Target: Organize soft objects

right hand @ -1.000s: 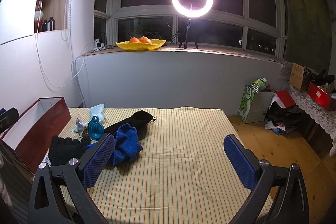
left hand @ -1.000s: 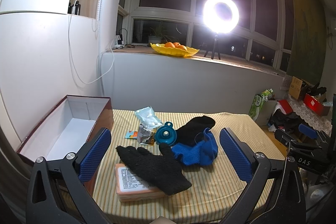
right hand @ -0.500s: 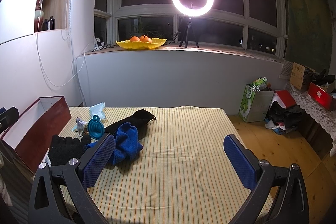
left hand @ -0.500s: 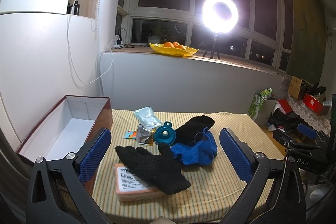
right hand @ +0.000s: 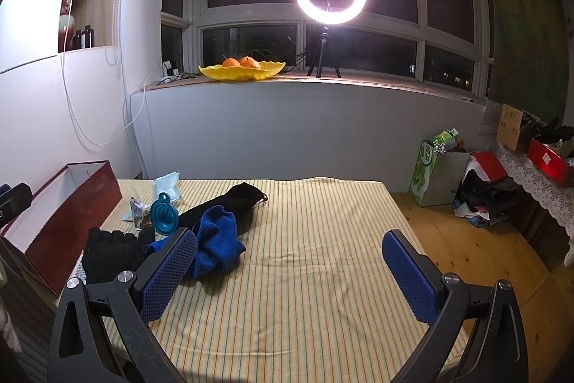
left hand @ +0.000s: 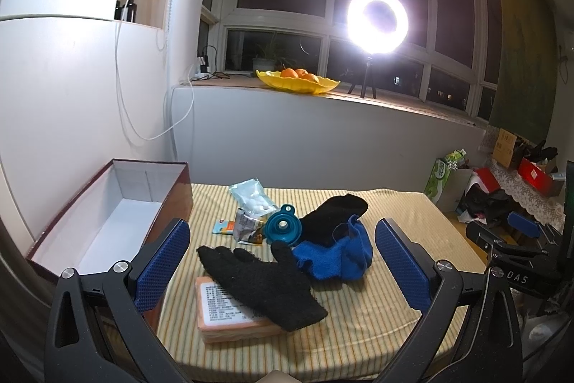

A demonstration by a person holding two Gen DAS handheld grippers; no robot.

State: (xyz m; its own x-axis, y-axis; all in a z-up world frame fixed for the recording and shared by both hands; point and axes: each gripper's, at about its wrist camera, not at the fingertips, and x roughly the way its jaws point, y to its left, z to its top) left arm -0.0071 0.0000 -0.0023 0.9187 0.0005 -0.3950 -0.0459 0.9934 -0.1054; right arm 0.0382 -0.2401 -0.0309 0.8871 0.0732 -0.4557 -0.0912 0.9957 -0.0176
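We are holding the left gripper (left hand: 281, 266) and right gripper (right hand: 288, 275) with jaws spread wide, both empty. The black glove (left hand: 260, 282) is lying across a pink packet (left hand: 222, 316), beside the blue cloth (left hand: 335, 257) and open box (left hand: 118, 228). Grabbing low, we are risking pinching the packet too.

Striped table (right hand: 323, 275): glove (left hand: 262, 282), towel (right hand: 215, 239), box (left hand: 107, 221).
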